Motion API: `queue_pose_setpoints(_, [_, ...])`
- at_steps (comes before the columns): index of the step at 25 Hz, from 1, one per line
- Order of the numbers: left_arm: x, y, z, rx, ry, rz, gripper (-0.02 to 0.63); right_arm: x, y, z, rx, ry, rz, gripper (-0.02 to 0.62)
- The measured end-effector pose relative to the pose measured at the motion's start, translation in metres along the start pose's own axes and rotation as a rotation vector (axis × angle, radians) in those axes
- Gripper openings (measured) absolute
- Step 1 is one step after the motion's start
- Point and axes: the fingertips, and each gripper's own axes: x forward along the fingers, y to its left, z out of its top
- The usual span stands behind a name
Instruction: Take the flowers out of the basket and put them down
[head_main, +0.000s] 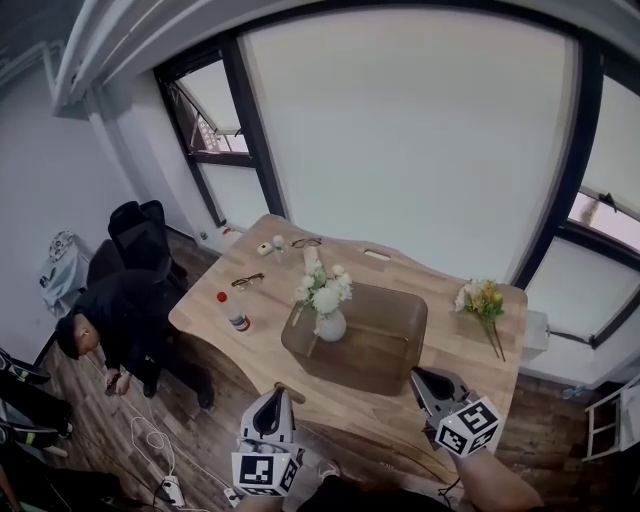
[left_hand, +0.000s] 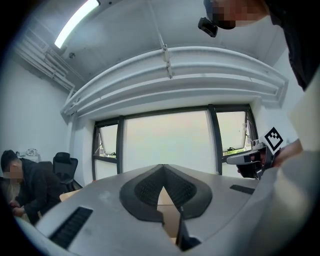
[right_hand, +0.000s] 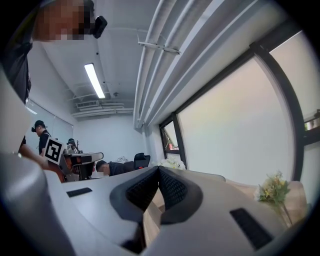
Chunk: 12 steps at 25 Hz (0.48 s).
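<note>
The left gripper (head_main: 272, 402) and right gripper (head_main: 428, 378) sit low in the head view, each with jaws pressed together on nothing. Just above them on the counter (head_main: 250, 352) stands the brown see-through basket (head_main: 400, 340). White flowers (head_main: 323, 290) stand upright in a vase (head_main: 331, 326) at its left end. Yellow flowers (head_main: 480, 298) lie at centre right, stems pointing to the lower right. No writing is legible.

Basket (head_main: 395, 320) fills middle of surface (head_main: 260, 345), open at top; way in from above free over its right part. White flowers (head_main: 323, 290) in vase (head_main: 331, 326) stand in basket's left part, blocking that side. Bare strip between basket and yellow flowers (head_main: 482, 300) at far right. Left of basket: bare wood up to bottle (head_main: 234, 312) and glasses (head_main: 248, 281). Small items (head_main: 272, 244) along far edge. Person (head_main: 115, 320) crouches off surface's left end, chair (head_main: 140, 235) behind
</note>
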Motion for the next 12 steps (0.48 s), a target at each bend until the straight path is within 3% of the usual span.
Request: queue_pose_setpoints(12, [0.048,0.077,-0.006,-0.016,-0.015,-0.085,0.002,0.079,0.015,0.015,-0.041,0.027,-0.084,0.023])
